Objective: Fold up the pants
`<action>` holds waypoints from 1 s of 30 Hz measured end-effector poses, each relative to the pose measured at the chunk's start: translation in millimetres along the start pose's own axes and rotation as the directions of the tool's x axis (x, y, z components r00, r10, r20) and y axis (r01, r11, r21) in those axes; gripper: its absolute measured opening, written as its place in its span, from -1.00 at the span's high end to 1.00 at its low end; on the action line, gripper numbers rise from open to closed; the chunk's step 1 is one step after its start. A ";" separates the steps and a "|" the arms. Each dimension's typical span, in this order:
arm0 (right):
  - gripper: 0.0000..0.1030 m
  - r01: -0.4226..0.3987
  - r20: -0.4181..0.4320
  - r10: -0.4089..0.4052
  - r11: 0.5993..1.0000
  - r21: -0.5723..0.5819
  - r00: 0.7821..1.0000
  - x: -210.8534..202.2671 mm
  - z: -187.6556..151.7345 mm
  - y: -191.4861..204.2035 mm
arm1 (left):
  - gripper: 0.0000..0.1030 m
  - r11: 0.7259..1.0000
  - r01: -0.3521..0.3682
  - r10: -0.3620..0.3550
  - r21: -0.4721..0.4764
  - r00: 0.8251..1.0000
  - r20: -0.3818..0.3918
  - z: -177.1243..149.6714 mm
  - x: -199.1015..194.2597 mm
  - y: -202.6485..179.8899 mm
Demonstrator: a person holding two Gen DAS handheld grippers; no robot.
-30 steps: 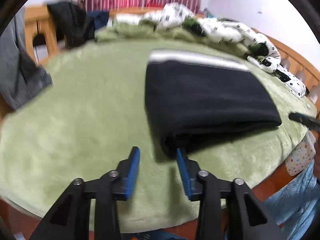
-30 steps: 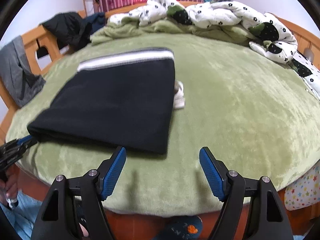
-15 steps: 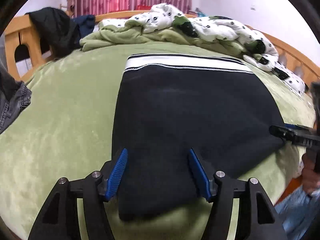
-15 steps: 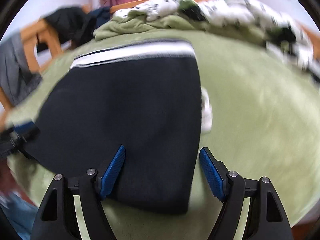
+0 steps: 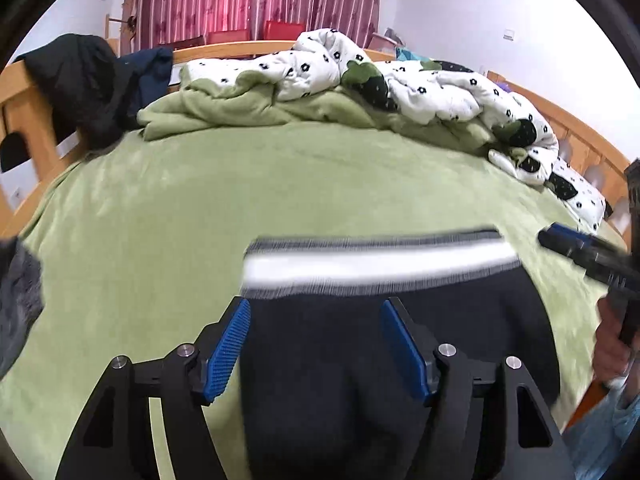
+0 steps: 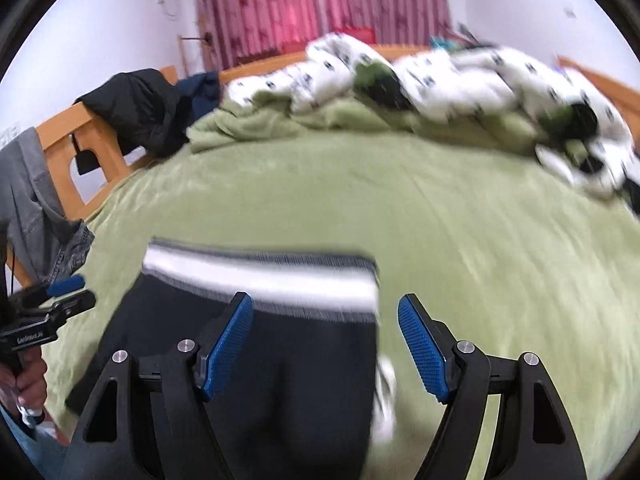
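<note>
Pants [image 5: 384,344] lie folded on green blanket [image 5: 168,216] beneath pink curtains [image 5: 256,0]

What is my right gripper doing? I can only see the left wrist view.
Observer: The right gripper is open and empty, over the right side of the pants, near the waistband.
Operator: Are both fingers over fabric?
Observer: No. Its left finger is over the black fabric and its right finger is over the green blanket.
Operator: Anything sticking out there?
Observer: Yes, something small and white pokes out from the pants' right edge; it is too blurred to identify.
</note>
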State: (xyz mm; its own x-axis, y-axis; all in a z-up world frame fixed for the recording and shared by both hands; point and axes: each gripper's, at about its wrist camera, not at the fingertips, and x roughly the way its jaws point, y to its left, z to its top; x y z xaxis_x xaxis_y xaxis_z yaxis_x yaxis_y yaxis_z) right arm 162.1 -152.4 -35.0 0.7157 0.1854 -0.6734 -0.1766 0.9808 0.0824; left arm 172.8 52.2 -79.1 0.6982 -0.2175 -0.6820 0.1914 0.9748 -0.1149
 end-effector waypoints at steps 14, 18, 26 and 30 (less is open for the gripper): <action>-0.66 0.130 -0.154 -0.143 0.987 -0.092 0.978 96.3 -19.7 4.3 | -0.53 0.995 -0.060 0.044 -0.077 0.981 -0.190 -11.6 98.2 -1.5; -0.68 0.102 -0.163 -0.110 0.993 -0.054 0.981 97.5 -20.7 -3.1 | -0.56 0.995 -0.069 0.054 -0.073 0.980 -0.191 -12.9 96.2 -3.4; -0.68 0.090 -0.151 -0.095 0.995 -0.039 0.984 90.0 -27.4 -5.1 | -0.61 0.991 -0.082 0.055 -0.110 0.973 -0.223 -19.3 87.4 8.4; -0.68 0.081 -0.154 -0.086 0.996 -0.034 0.984 80.6 -32.9 -6.1 | -0.66 0.985 -0.096 0.058 -0.140 0.964 -0.258 -27.9 79.5 15.9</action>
State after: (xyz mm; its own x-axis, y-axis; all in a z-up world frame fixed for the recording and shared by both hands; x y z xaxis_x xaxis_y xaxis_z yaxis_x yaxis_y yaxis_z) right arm 198.6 -145.4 -114.0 0.6157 0.0891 -0.7829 -0.1409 0.9900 0.0019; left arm 212.0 51.8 -155.3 0.5067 -0.1405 -0.8506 0.0250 0.9886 -0.1484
